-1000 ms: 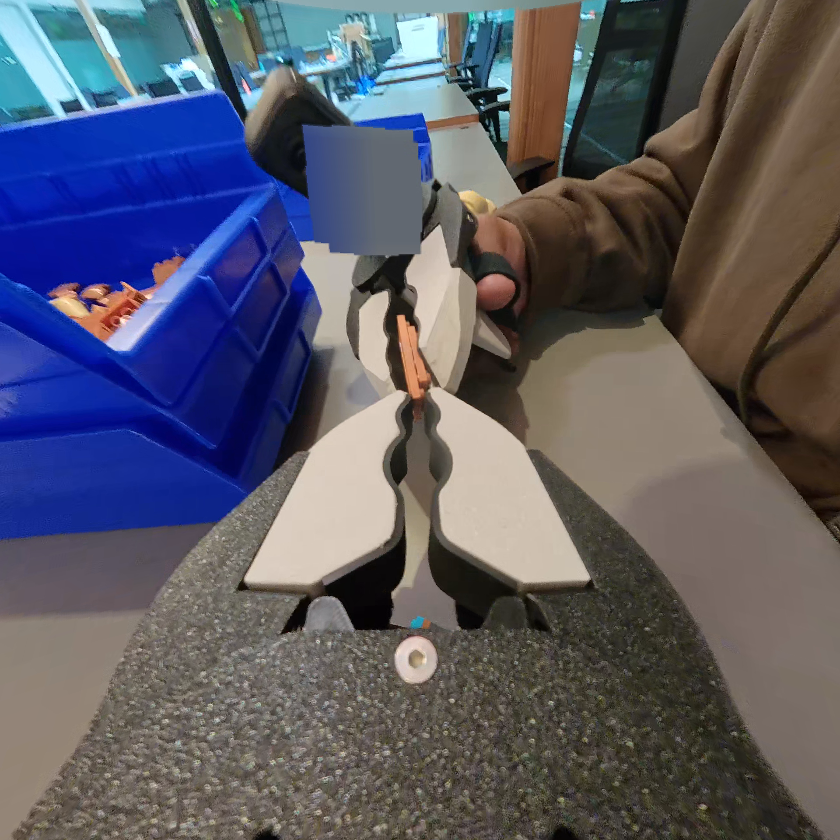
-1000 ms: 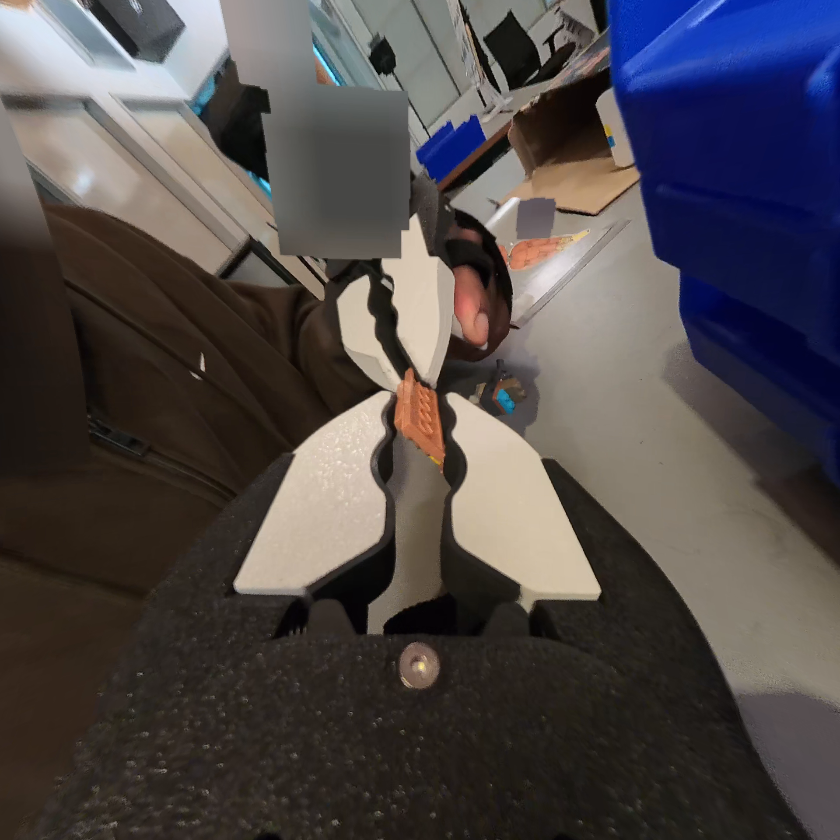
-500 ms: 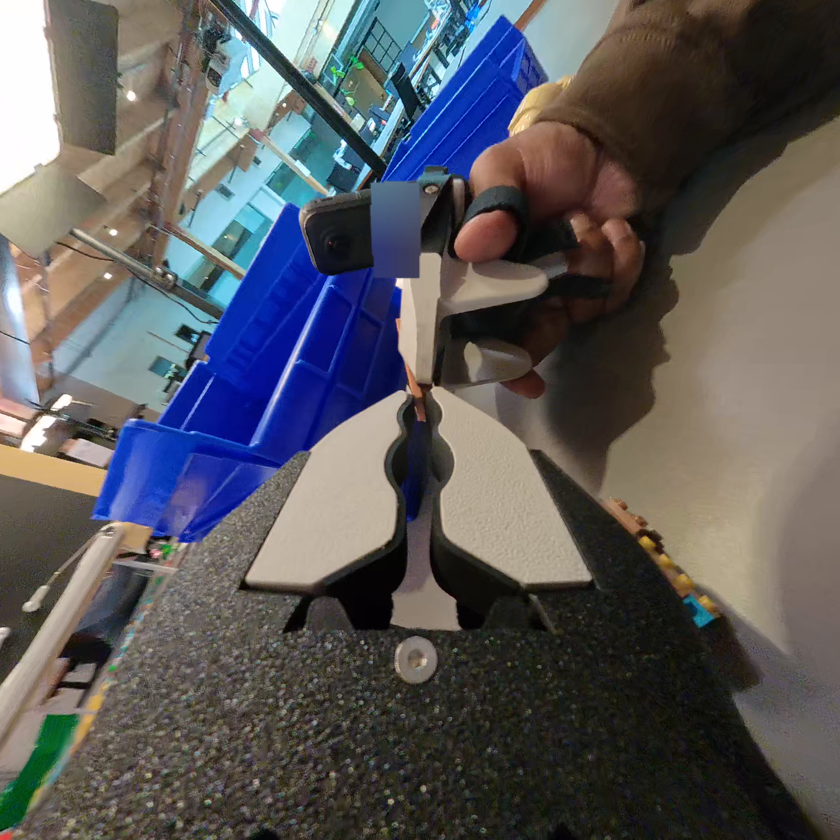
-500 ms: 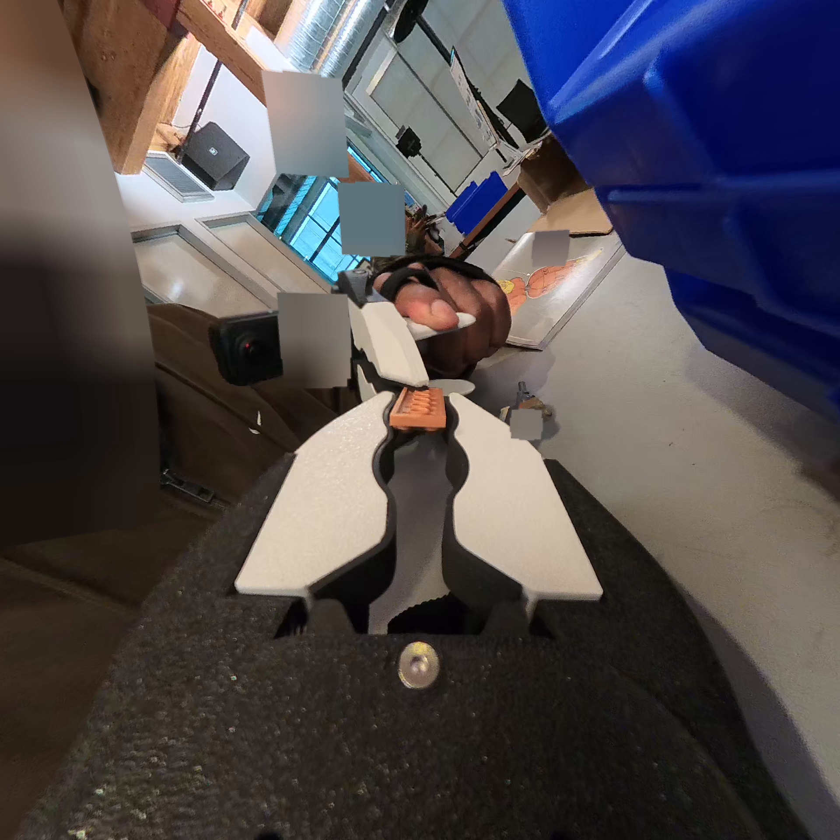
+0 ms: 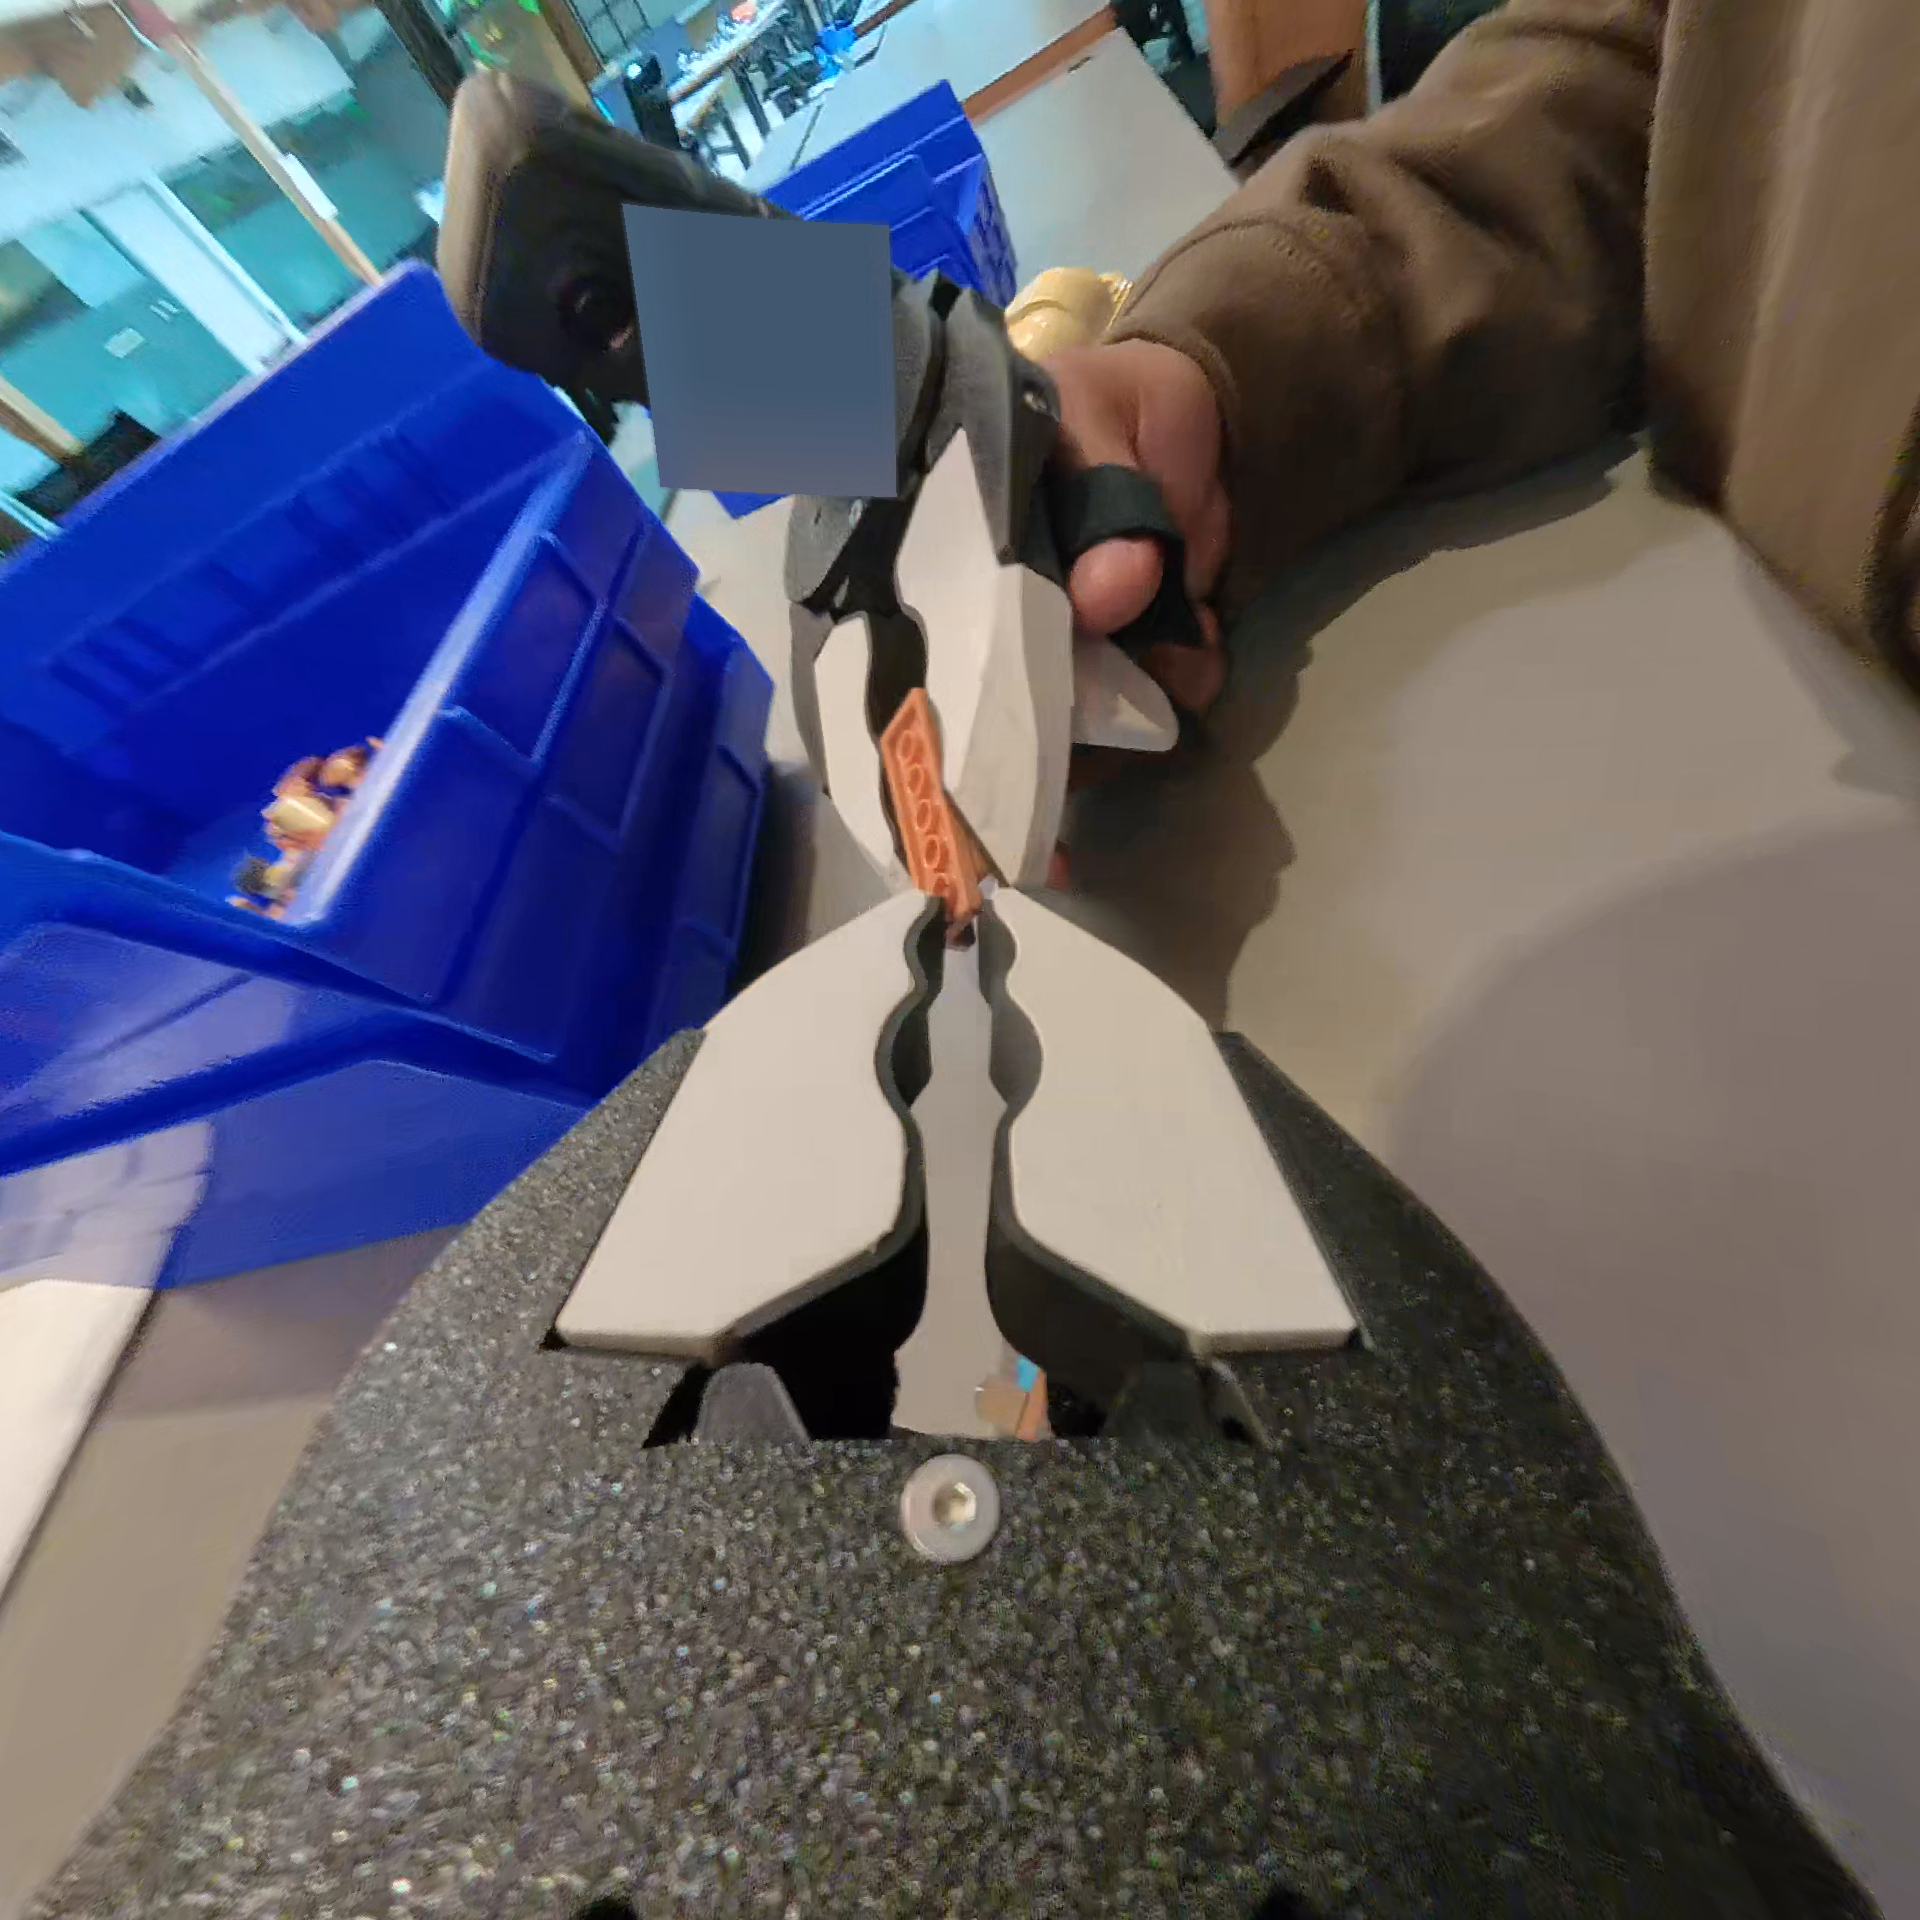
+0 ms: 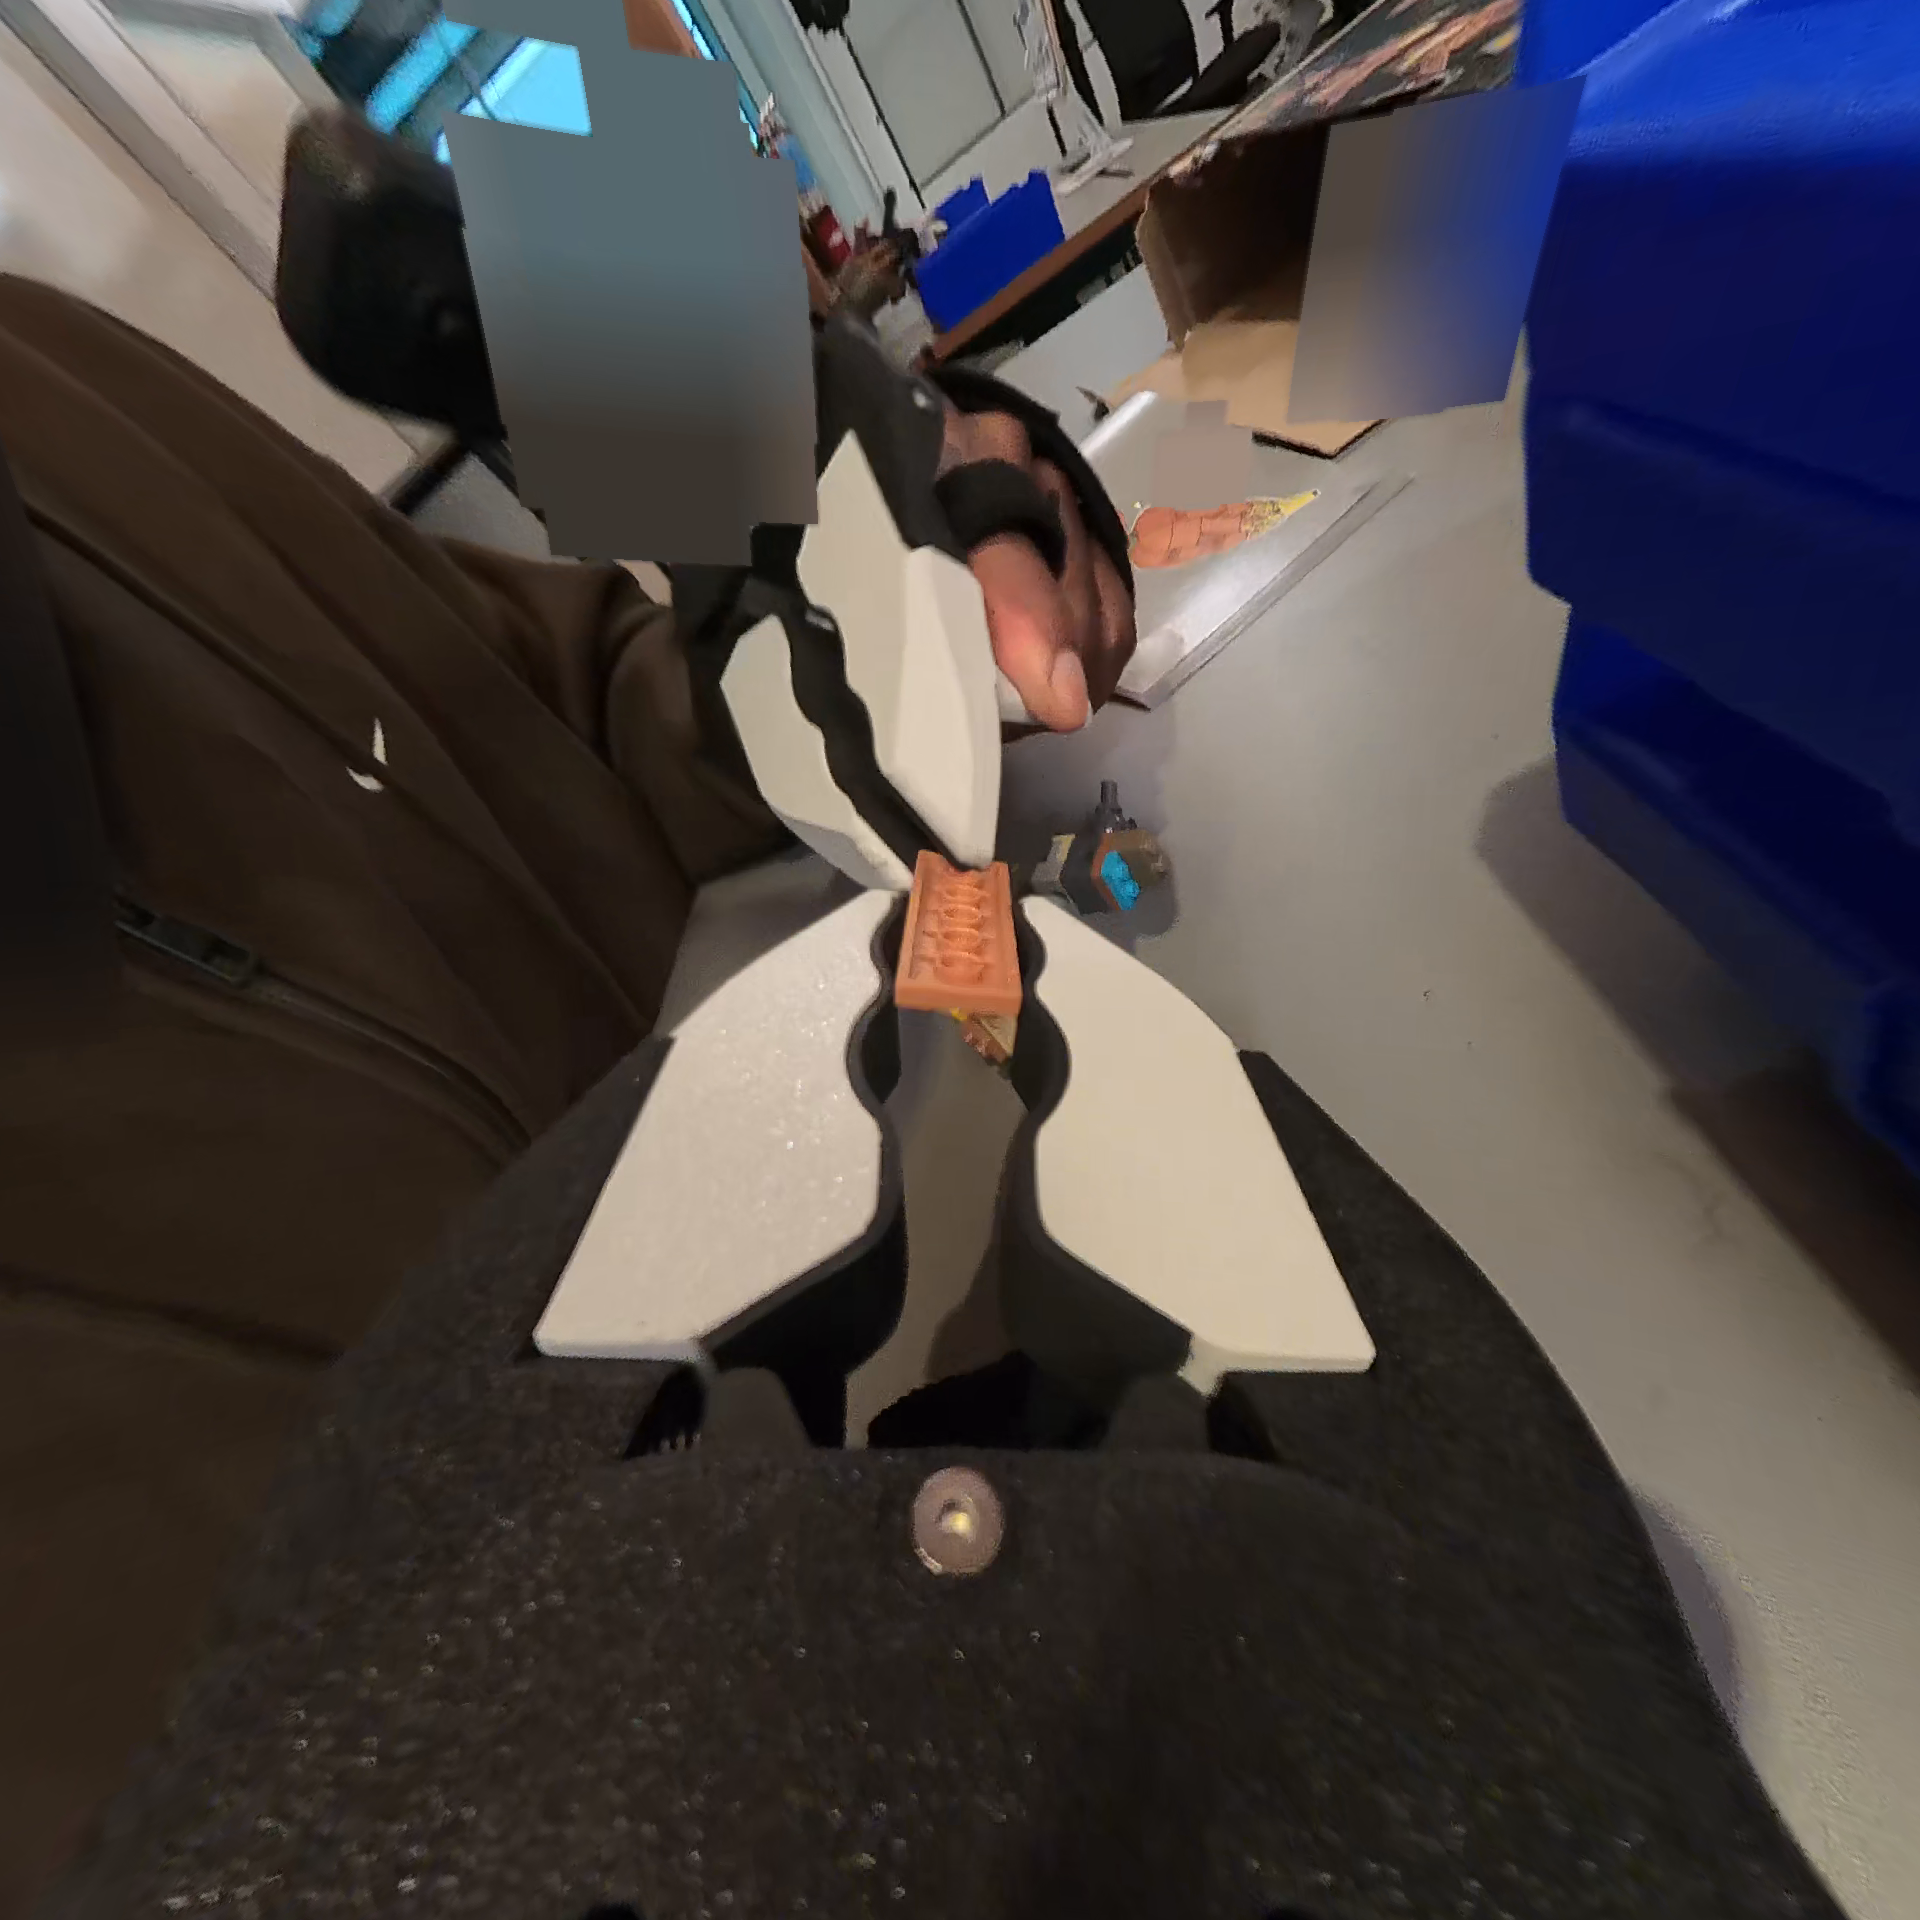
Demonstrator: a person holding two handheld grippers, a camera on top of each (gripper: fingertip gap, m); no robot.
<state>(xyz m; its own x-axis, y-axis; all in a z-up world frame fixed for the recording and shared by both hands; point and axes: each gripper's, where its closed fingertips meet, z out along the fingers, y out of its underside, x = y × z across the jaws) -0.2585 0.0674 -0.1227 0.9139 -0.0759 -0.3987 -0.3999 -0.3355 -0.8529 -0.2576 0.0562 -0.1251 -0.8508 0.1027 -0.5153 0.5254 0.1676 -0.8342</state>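
Observation:
A flat orange studded brick plate (image 6: 956, 956) is held in the air between my two grippers, which point tip to tip. My right gripper (image 6: 961, 914) is shut on its near half, with a small brown and yellow piece (image 6: 987, 1034) hanging just under the plate. My left gripper (image 5: 961, 920) is shut on the plate's (image 5: 925, 800) other end. Each gripper shows in the other's view, the left one in the right wrist view (image 6: 930, 868) and the right one in the left wrist view (image 5: 951, 878), each held by a hand in a brown sleeve.
Large blue bins (image 5: 364, 727) stand on the grey table (image 5: 1507, 1039), one holding several small brown pieces (image 5: 301, 821). More blue bins (image 6: 1714, 520) are at the right. A small built figure (image 6: 1112, 868) lies on the table beyond a flat white booklet (image 6: 1247, 561) and a cardboard box (image 6: 1226, 260). My two grippers' fingertips are within a few centimetres of each other.
Both grippers rolled onto their sides half a second ago and have turned back to level. The orange plate has stayed pinched between them throughout.

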